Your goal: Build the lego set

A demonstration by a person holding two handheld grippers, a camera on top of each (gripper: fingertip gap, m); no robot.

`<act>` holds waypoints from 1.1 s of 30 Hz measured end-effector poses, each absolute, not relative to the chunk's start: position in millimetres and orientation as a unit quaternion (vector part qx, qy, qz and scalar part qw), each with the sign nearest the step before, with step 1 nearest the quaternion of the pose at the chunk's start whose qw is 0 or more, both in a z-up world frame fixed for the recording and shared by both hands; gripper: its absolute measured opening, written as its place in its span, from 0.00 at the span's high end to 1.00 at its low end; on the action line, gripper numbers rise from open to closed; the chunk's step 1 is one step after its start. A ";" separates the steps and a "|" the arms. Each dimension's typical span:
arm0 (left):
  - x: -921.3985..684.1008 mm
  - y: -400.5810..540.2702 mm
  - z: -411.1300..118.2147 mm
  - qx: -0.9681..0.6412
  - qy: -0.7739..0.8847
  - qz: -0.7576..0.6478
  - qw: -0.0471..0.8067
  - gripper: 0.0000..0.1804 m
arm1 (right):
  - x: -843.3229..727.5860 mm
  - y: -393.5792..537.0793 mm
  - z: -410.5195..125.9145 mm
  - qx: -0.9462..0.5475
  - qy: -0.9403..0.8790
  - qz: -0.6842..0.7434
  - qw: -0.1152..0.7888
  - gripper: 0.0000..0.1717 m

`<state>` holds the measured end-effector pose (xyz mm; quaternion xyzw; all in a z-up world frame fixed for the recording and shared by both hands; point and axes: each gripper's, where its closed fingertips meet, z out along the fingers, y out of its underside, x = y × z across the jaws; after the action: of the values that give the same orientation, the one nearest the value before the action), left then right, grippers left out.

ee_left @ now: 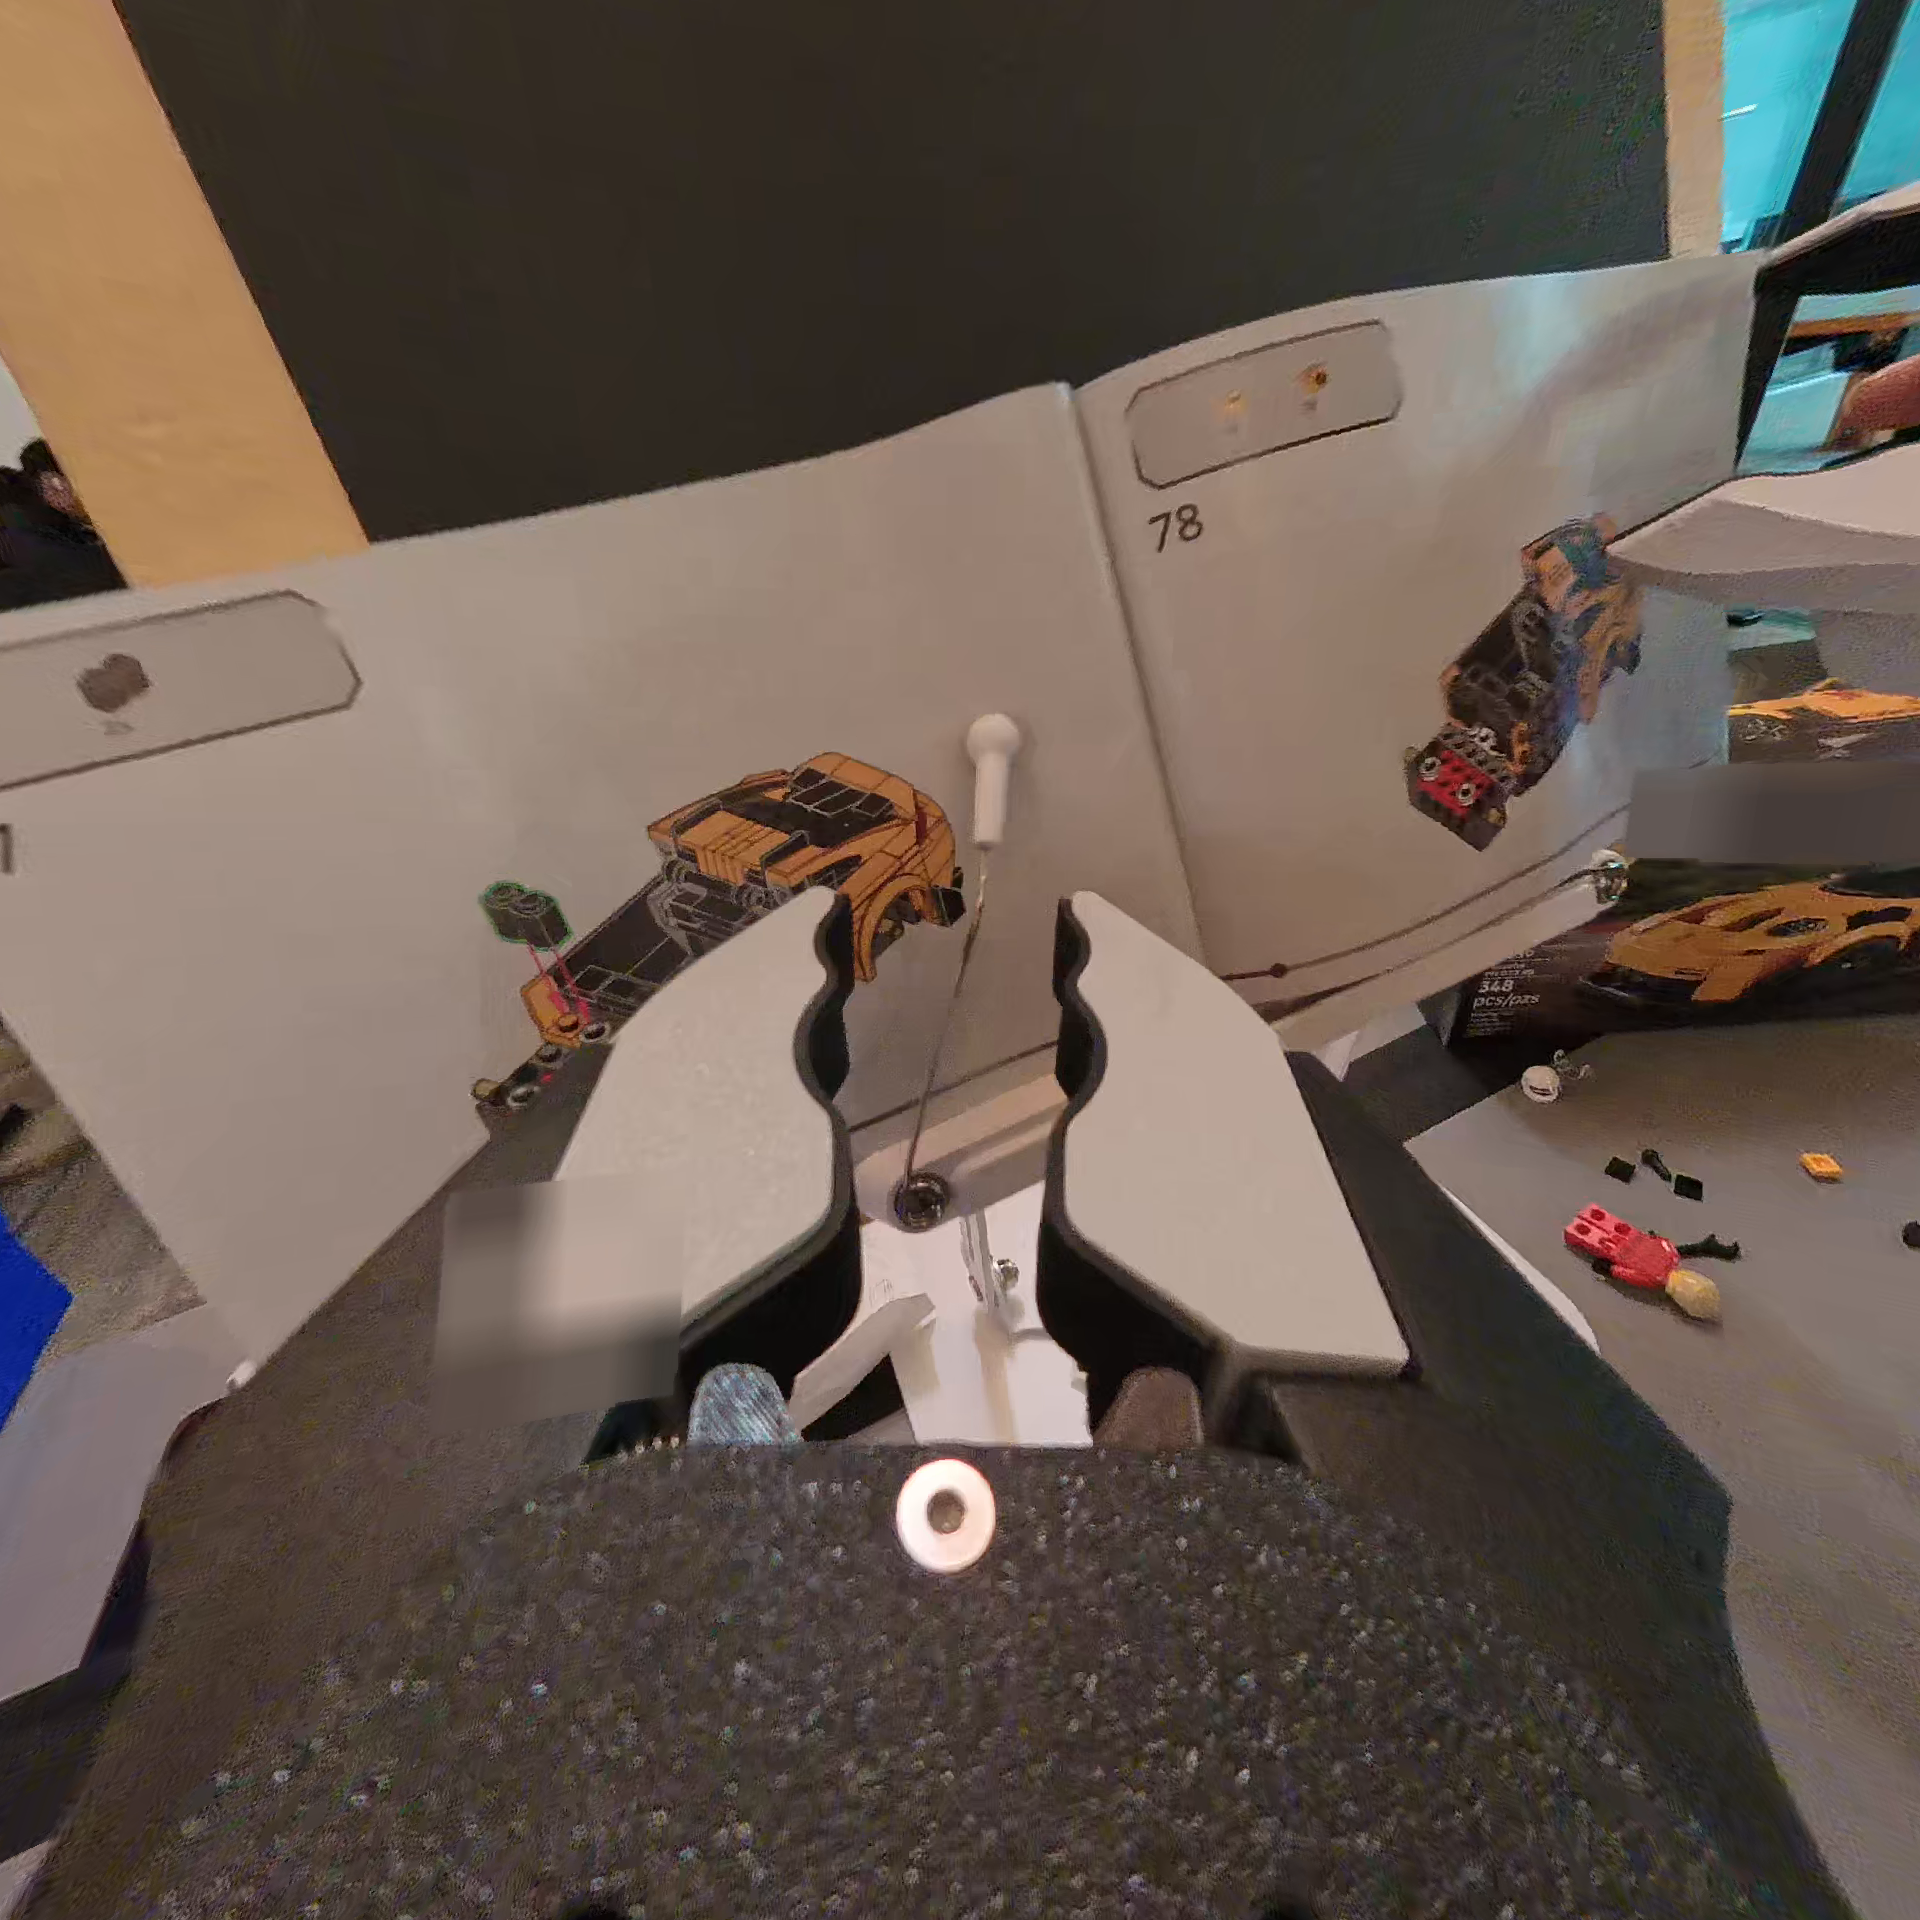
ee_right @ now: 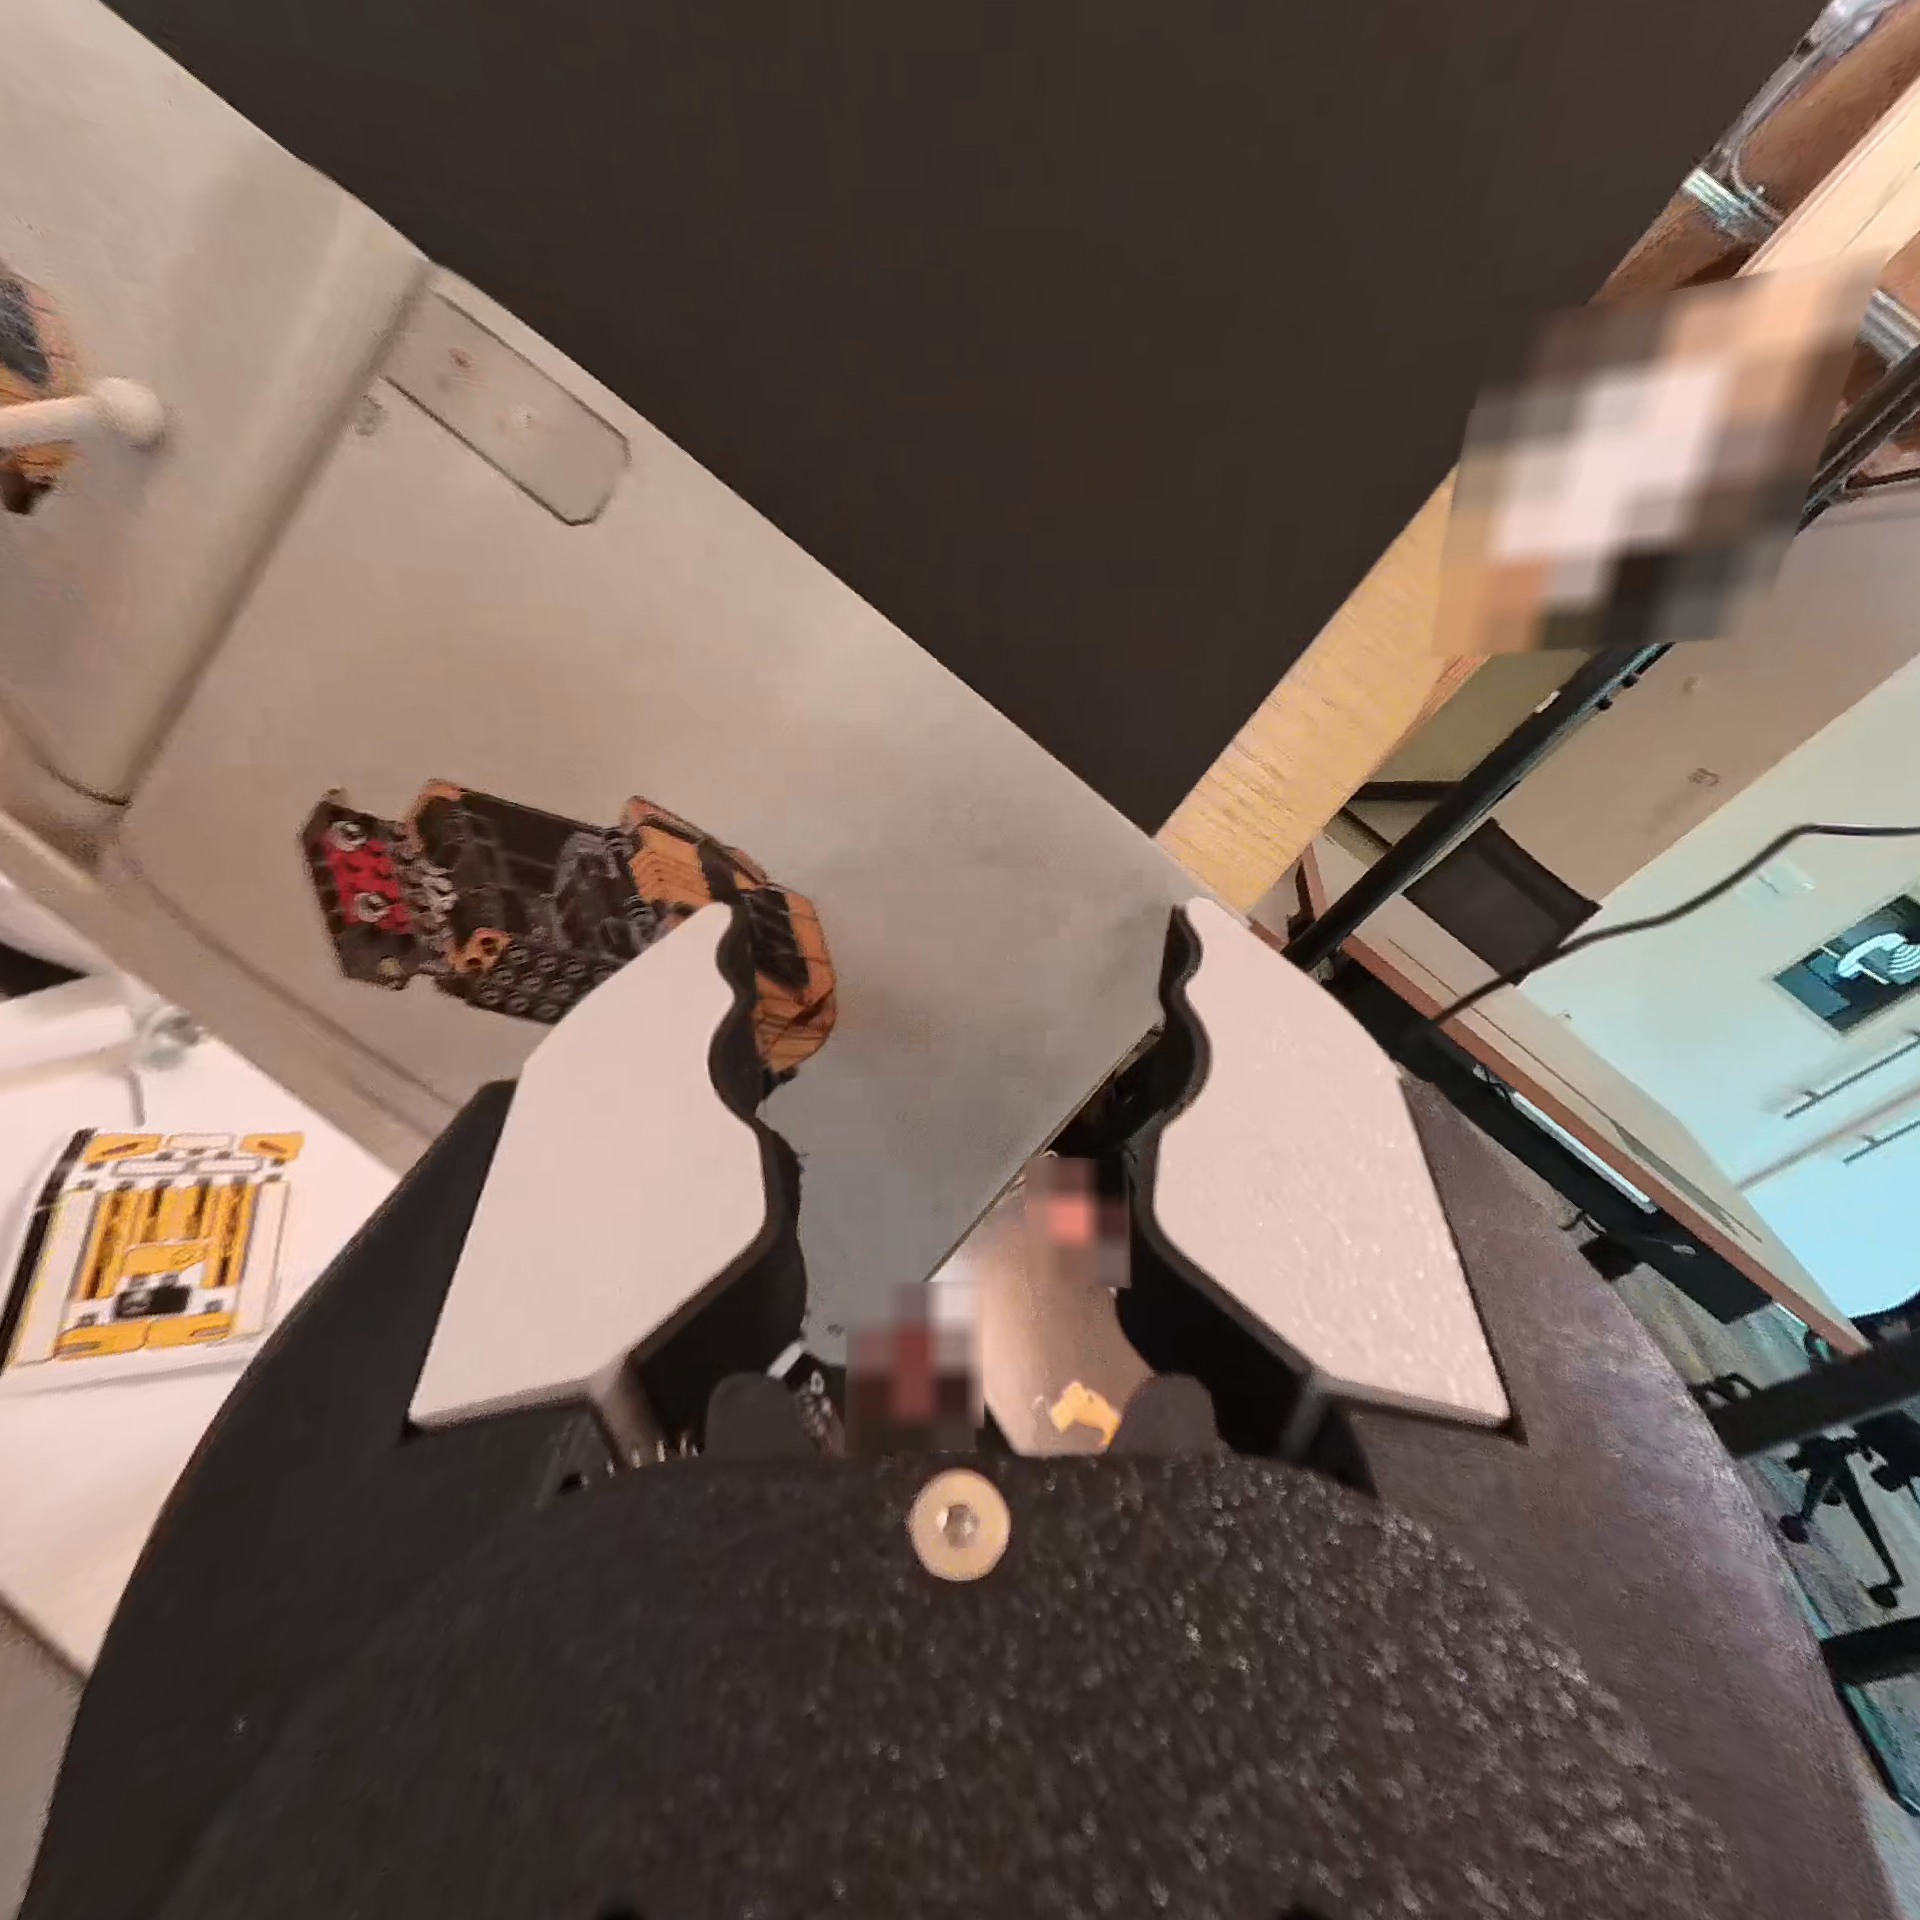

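Two jaws, both released, gripping nothing. My left gripper hovers before one white-tipped wire arm pinning the open grey paper instruction booklet. My right gripper faces its right page, nothing touching. Thin paper, so I'd judge a gentle touch wise. Two pages showing, one black car-printed box on the tabletop.

dark wall panel | light wood pillar | grey table | office chair base
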<state>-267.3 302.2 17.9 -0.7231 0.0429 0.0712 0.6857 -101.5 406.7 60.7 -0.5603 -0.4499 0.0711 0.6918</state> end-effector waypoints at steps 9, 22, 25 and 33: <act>-269.3 309.2 2.6 -0.712 0.068 0.063 0.696 0.99 | -107.5 416.8 49.2 -0.551 -0.428 0.104 0.709 0.67; -267.1 306.4 -1.0 -0.714 0.065 0.068 0.694 0.98 | -99.4 420.7 57.8 -0.548 -0.431 0.092 0.711 0.72; -266.9 306.3 -1.0 -0.714 0.067 0.068 0.693 0.99 | -106.2 426.7 48.4 -0.561 -0.435 0.098 0.697 0.74; -264.8 306.0 -0.4 -0.709 0.074 0.076 0.697 0.99 | -112.7 426.0 33.7 -0.579 -0.446 0.122 0.671 1.00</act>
<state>-264.8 306.0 -0.4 -0.7094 0.0739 0.0760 0.6968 -112.7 426.0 33.7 -0.5794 -0.4460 0.1220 0.6711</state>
